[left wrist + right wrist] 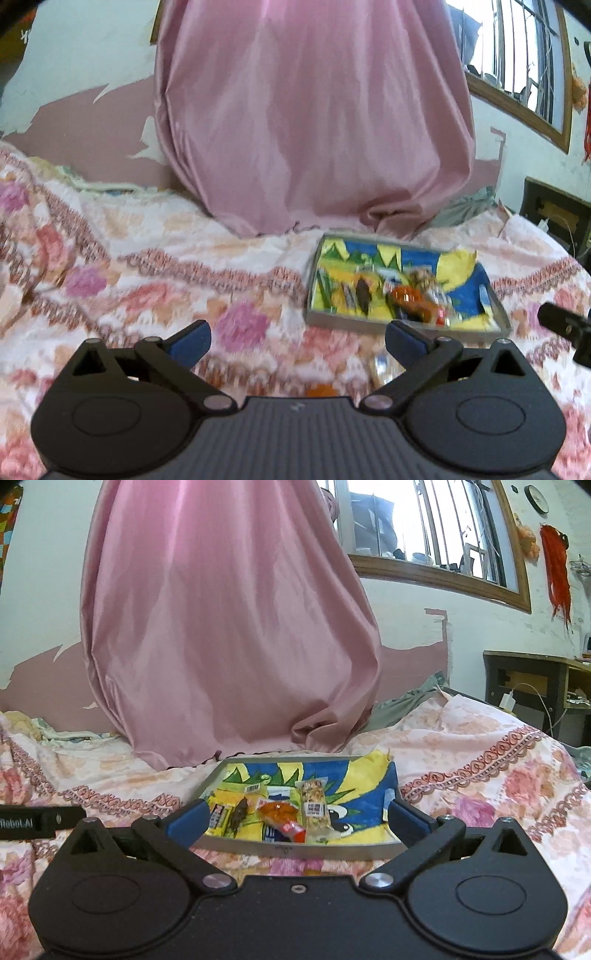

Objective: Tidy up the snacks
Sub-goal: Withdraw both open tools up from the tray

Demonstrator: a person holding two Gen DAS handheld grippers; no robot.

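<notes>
**Snacks lying in the tray, both tongs spread wide and empty**

Left wrist view: the left tongs [297,341] are being held fully spread, with nothing between the blue pads. The tray [402,325] is lying on the floral bedspread [147,280], ahead and to the right of these tongs, in front of the pink curtain [314,129]. The snacks in it are being blurred here; an orange packet [410,297] and a dark one [362,293] are being made out near the tray's front wall. A tip of the right tongs [565,325] is showing beside the tray's right corner. Something orange and clear is lying on the bedspread, short of the tray and partly hidden.

Right wrist view: the right tongs [297,821] are likewise standing wide and holding nothing. The tray [295,849] is lying straight ahead, its front wall just beyond the pads, so this hand is judged the nearer. A clear nut bar [314,805] is lying toward the tray's right, its long axis running away from the tongs; the orange packet [282,818] is lying slantwise at its left, touching it.
</notes>
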